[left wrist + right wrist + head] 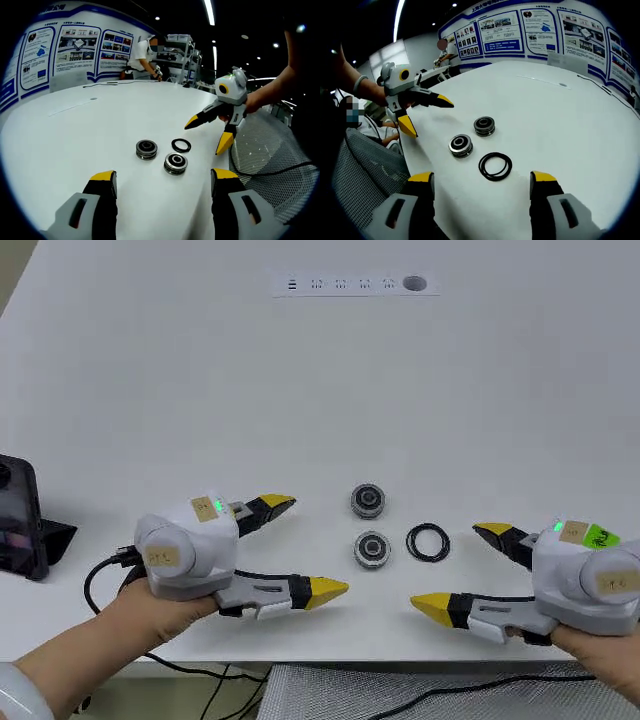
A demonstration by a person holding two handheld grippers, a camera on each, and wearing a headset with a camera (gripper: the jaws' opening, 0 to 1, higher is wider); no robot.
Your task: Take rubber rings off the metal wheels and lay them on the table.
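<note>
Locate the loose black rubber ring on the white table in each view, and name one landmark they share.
Head view: the black rubber ring lies right of centre, just right of the nearer round metal wheel.
Left gripper view: the ring is near centre, just beyond that wheel.
Right gripper view: the ring is low centre, in front of that wheel.
Shared landmark: that wheel.

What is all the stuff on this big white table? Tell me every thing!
White table: one, white, under everything.
Round metal wheels: two, silver with dark middles, mid-table, not touching.
Black rubber rings: seemingly two overlapping, black, flat beside the nearer wheel.
White power strip: one, white, table's far edge.
Black box-shaped device: one, black, table's left edge.
Black cable: one, black, looping at the table's front-left edge.
Left gripper: one, white with yellow tips, open.
Right gripper: one, white with yellow tips, open.
Person's hands: two, one holding each gripper.
</note>
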